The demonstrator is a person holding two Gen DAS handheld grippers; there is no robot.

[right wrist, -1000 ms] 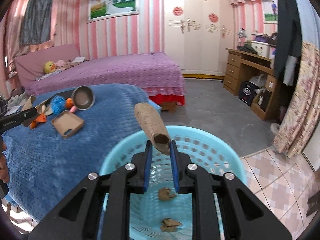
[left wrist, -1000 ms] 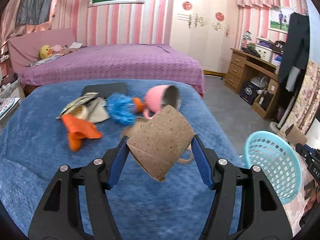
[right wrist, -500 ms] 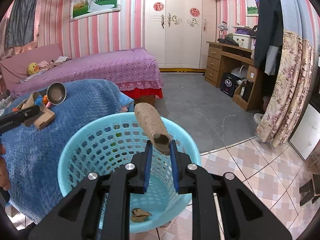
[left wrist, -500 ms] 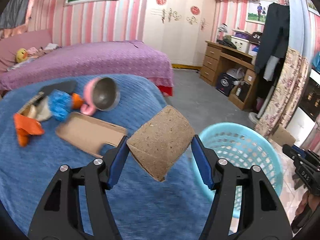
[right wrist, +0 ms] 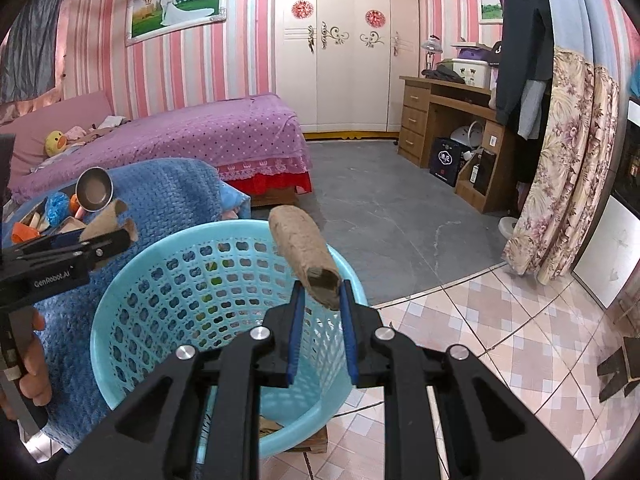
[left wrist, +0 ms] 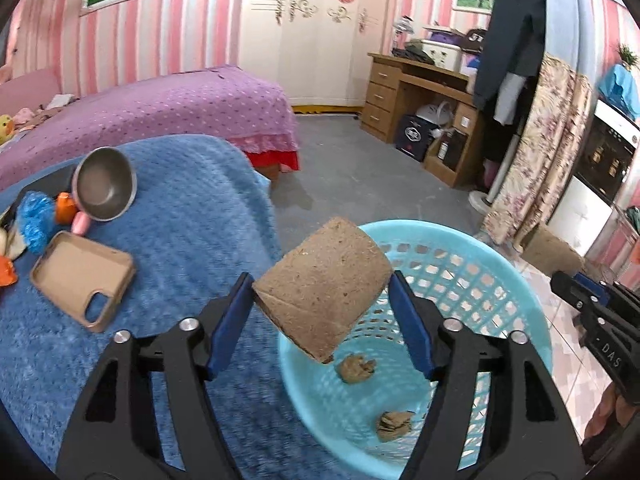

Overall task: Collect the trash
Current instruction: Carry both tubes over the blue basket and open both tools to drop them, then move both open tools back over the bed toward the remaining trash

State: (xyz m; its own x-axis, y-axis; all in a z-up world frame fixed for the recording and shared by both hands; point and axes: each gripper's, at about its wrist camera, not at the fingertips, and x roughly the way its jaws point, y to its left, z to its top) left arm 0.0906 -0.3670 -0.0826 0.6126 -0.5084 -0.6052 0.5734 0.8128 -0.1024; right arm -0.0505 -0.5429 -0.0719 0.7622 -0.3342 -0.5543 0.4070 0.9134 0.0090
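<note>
Drop-off step. Your left tool (left wrist: 321, 312) was just opening, pads no longer squeezing wide brown cardboard tube (left wrist: 323, 293) between them, tube above near rim of light-blue plastic mesh basket (left wrist: 516, 276). Your right tool (right wrist: 322, 307) clenched flattened brown cardboard roll (right wrist: 303, 251) over basket. Next: let both fall clear inside.

A wide brown cardboard tube (left wrist: 324, 292) hangs tilted over the near rim of the light-blue mesh basket (left wrist: 516, 280), which stands right of the blue blanket. A narrower cardboard tube (right wrist: 304, 252) slants above it. Two crumpled brown scraps (left wrist: 356, 368) lie inside.
</note>
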